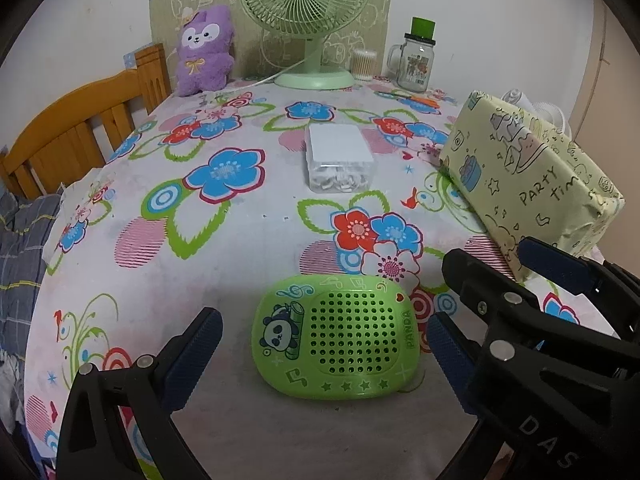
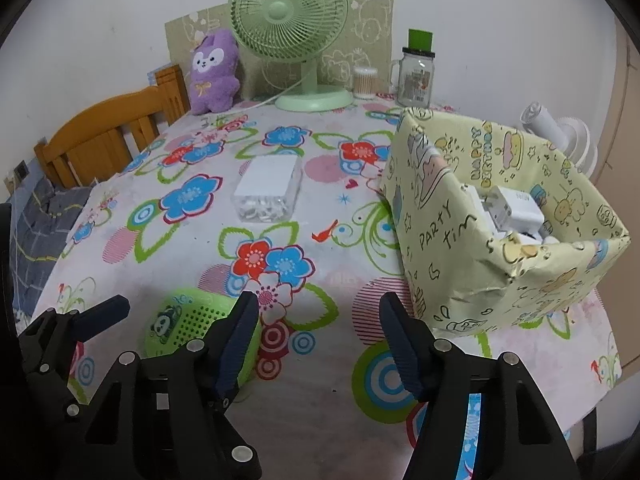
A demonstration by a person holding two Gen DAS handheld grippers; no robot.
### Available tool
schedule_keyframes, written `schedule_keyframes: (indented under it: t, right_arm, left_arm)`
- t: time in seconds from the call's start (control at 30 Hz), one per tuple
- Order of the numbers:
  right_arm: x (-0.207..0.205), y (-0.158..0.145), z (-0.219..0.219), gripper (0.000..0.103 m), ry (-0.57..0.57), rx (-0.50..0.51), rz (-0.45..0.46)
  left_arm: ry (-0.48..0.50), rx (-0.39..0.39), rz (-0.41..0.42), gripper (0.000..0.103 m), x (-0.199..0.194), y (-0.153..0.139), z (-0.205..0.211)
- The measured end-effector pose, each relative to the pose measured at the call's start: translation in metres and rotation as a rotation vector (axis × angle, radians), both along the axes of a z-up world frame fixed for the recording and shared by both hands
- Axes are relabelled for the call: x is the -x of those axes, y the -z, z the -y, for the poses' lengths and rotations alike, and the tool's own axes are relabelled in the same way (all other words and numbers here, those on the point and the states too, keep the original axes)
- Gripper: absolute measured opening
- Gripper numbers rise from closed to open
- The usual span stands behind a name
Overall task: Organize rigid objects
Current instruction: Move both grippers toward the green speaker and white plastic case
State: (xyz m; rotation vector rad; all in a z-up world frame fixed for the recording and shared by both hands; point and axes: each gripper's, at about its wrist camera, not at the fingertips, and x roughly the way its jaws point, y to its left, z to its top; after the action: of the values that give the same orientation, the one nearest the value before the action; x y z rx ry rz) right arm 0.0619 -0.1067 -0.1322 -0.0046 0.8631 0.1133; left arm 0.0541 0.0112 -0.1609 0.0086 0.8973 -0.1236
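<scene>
Panda box (image 1: 335, 338), the green perforated one, is my landmark: it lies flat on the flowered tablecloth (image 1: 248, 248), nearest of everything to my left gripper (image 1: 324, 350). I have that gripper's fingers spread wide, one to each side of the panda box, and I see a gap on both sides, so they touch nothing. My right gripper (image 2: 320, 338) sits just right of the panda box, its fingers also held wide apart over bare cloth and holding nothing; in the right wrist view its left finger (image 2: 236, 340) overlaps the box's edge, and I cannot tell whether they touch.

To the right of the panda box and a little beyond it stands the yellow paper-wrapped bin (image 2: 460, 248), open at the top. Inside it I see a white charger plug (image 2: 516, 210) lying among other white pieces.

Farther back from the panda box, near the middle of the table, rests a clear plastic case (image 1: 340, 160) with a white lid, well apart from the bin.

Beyond that, along the wall, I see a purple plush toy (image 1: 204, 50), a green desk fan (image 1: 308, 20), a tub of cotton swabs (image 1: 364, 64) and a glass jar (image 1: 416, 60) with a green cap.
</scene>
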Motion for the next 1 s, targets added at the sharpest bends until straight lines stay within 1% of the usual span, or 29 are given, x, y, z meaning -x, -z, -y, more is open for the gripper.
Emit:
schedule_keyframes:
  t: [0.1, 0.3, 0.37, 0.57, 0.63, 0.83, 1.0]
  right_arm:
    - [-0.003, 0.005, 0.001, 0.063, -0.005, -0.001, -0.014]
    - [-0.007, 0.013, 0.001, 0.062, -0.009, 0.006, -0.036]
    - [-0.009, 0.015, 0.0, 0.062, -0.013, 0.004, -0.043]
    - [-0.011, 0.019, -0.001, 0.062, -0.017, 0.008, -0.05]
    - [-0.012, 0.02, -0.002, 0.062, -0.019, 0.01, -0.053]
    - [-0.016, 0.019, -0.003, 0.062, -0.018, 0.003, -0.054]
    - [-0.024, 0.015, -0.008, 0.062, -0.022, -0.011, -0.047]
  left_arm:
    - [0.001, -0.011, -0.011, 0.103, -0.002, 0.004, 0.003]
    - [-0.003, -0.03, -0.04, 0.103, -0.006, 0.012, 0.007]
    - [-0.005, -0.023, -0.054, 0.103, -0.007, 0.015, 0.006]
    - [-0.008, -0.026, -0.046, 0.101, -0.007, 0.015, 0.007]
    - [-0.017, -0.033, -0.036, 0.095, -0.006, 0.015, 0.006]
    - [-0.031, -0.028, -0.027, 0.095, -0.008, 0.013, 0.001]
    - [-0.037, -0.054, 0.008, 0.095, -0.015, 0.005, -0.004]
